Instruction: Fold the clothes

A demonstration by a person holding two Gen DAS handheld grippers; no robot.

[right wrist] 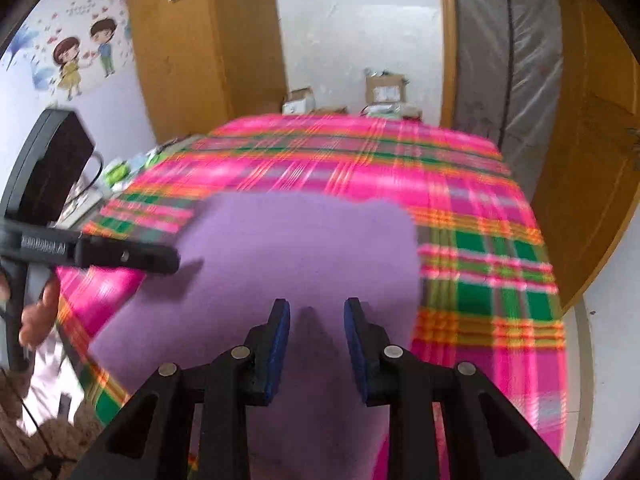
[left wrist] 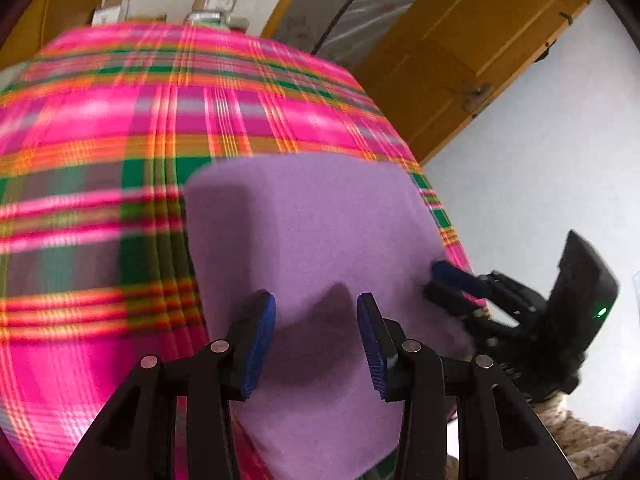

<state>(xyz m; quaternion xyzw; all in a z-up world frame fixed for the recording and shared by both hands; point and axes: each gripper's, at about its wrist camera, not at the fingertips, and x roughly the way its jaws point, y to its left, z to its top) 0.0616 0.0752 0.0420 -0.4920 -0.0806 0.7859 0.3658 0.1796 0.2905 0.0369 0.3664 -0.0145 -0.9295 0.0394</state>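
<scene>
A lilac garment (left wrist: 304,232) lies flat on a bed covered with a pink, green and orange plaid sheet (left wrist: 100,128). It also shows in the right wrist view (right wrist: 296,248). My left gripper (left wrist: 316,312) hovers over the garment's near part with its jaws apart and nothing between them. My right gripper (right wrist: 317,312) is likewise open above the cloth near its front edge. In the left wrist view the right gripper (left wrist: 444,280) sits at the garment's right edge. In the right wrist view the left gripper (right wrist: 168,258) reaches in over the garment's left edge.
The plaid sheet (right wrist: 460,208) surrounds the garment. A wooden door (left wrist: 472,52) and a plastic-wrapped mattress (right wrist: 508,60) stand to the right of the bed. Cardboard boxes (right wrist: 384,88) stand beyond the far end. A wooden wardrobe (right wrist: 180,52) is at the left.
</scene>
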